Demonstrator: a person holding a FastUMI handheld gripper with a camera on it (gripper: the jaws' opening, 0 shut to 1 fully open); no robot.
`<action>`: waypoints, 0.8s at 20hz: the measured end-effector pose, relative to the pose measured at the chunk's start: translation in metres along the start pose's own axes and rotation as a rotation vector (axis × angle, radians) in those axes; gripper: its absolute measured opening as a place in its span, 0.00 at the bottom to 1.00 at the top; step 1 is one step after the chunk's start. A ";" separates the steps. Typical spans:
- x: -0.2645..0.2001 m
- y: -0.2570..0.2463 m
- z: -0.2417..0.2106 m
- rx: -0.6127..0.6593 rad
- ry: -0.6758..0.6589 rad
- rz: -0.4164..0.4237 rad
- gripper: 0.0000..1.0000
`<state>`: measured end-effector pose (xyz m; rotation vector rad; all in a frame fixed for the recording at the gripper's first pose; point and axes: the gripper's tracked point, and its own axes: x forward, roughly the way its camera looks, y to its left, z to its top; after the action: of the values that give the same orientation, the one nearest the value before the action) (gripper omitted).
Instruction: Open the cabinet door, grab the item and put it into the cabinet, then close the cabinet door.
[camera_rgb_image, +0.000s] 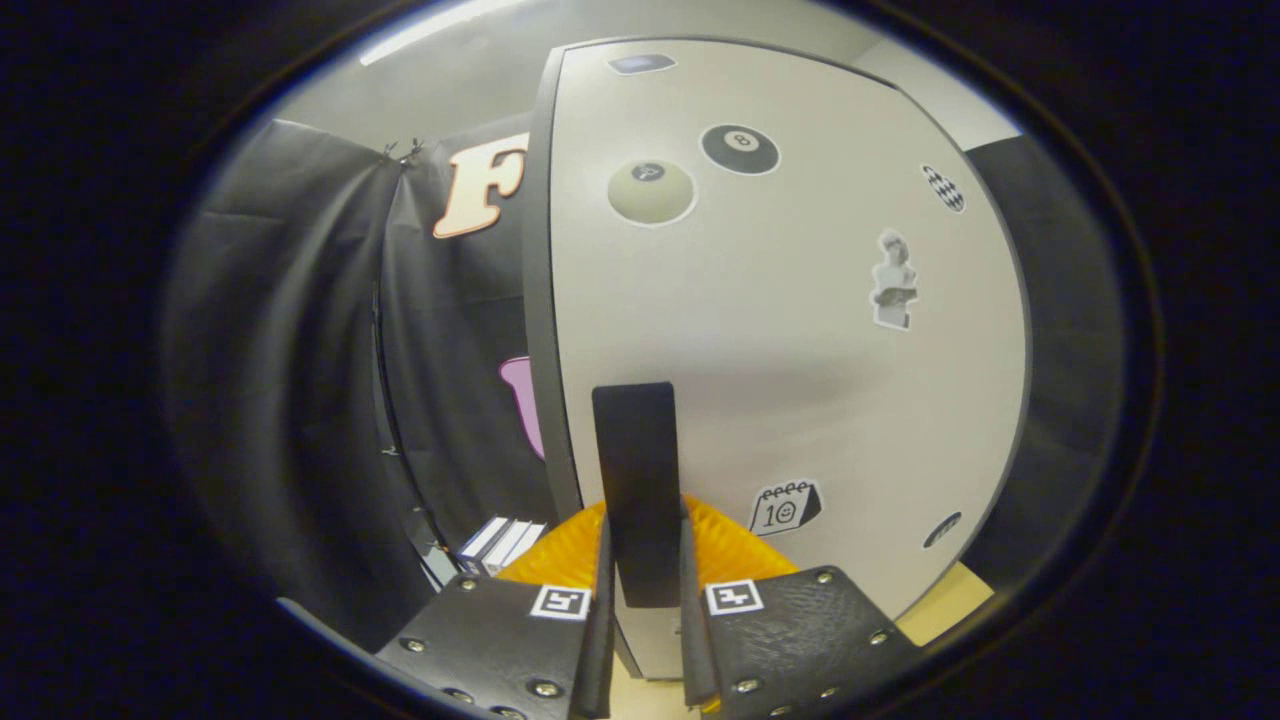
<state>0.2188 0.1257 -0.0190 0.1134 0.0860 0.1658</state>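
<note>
- Claw (640, 600) closed on the flat black vertical handle (634, 470) of the door, both fingers pressing on its lower end.
- Handle rising straight up from between the fingers, fixed near the left edge of the pale grey cabinet door (780, 330).
- Door standing just ahead of the fingers, covered with small stickers.
- Black cloth wall (330, 380) hanging to the left of the door.
- Light wooden table surface (945, 605) visible below the door's right corner.
</note>
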 end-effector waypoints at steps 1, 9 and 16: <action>-0.005 -0.001 0.001 -0.004 -0.006 -0.002 0.27; -0.051 -0.005 0.004 0.019 0.004 0.026 0.16; -0.078 -0.020 0.004 0.072 0.008 0.014 0.16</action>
<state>0.1454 0.0926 -0.0119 0.1855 0.0988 0.1772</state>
